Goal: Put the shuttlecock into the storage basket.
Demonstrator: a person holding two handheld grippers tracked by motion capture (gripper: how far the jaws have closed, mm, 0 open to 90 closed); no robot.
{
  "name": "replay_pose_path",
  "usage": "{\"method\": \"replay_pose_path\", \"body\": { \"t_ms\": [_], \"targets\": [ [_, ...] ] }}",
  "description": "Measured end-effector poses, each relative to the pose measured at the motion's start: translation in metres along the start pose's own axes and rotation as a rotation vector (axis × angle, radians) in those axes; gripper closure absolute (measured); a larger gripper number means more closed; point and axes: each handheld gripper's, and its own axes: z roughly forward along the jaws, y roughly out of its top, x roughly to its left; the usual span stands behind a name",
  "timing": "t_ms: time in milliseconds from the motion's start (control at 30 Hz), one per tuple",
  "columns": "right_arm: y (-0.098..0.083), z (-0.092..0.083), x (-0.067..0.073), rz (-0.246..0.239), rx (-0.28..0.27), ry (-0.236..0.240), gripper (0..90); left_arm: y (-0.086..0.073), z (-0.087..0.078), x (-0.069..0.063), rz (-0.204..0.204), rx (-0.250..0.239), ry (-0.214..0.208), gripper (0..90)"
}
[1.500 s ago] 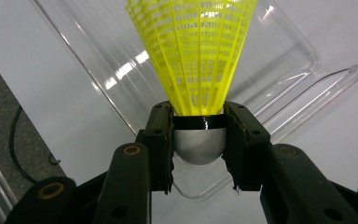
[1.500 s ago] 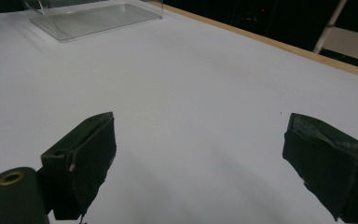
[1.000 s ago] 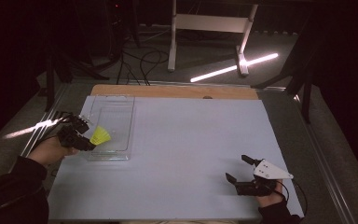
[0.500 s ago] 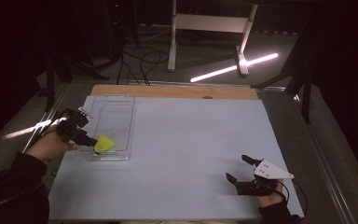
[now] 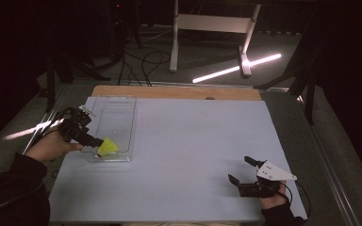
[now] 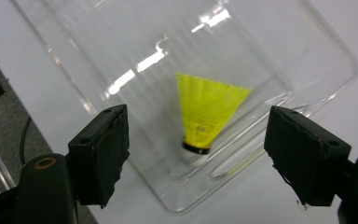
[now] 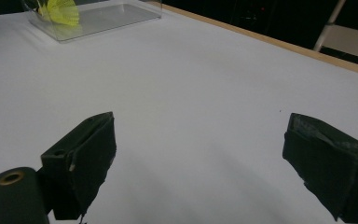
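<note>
Shuttlecock [image 6: 208, 112], yellow, is seen lying in the clear tray's [image 5: 122, 106] near end, released; left gripper [image 6: 198, 154] jaws have just been opening, and right gripper [image 5: 243, 171] is held open.

The shuttlecock [image 6: 208, 112] has a bright yellow skirt of fine mesh, a black band and a white cap — it sits in the clear tray [image 5: 119, 109]. The table top [image 5: 193, 155] is pale grey-white, with a tan wooden strip [image 5: 174, 92] at 12 o'clock.

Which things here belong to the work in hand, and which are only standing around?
Belong to the work:
- yellow shuttlecock
- clear plastic tray that holds it
- left hand-held gripper, jaws just opened, nothing between them

Only around:
- right hand-held gripper, open over the white table
- white stand on the floor
</note>
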Motion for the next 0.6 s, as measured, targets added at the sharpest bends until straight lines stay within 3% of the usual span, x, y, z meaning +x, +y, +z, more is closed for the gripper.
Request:
{"method": "replay_pose_path", "body": {
  "t_ms": [233,367,600],
  "targets": [
    [0.0,0.0,0.0,-0.001,-0.001,-0.001,9.7,0.011,-0.002,-0.009,0.004,-0.042,-0.046,11.7],
    [0.0,0.0,-0.001,0.005,0.001,0.0,9.8,0.016,0.0,-0.013,0.026,-0.058,-0.114,0.1],
    [-0.001,0.0,0.0,0.006,0.003,0.0,9.7,0.03,-0.001,-0.032,0.077,-0.099,-0.132,0.0]
  ]
}}
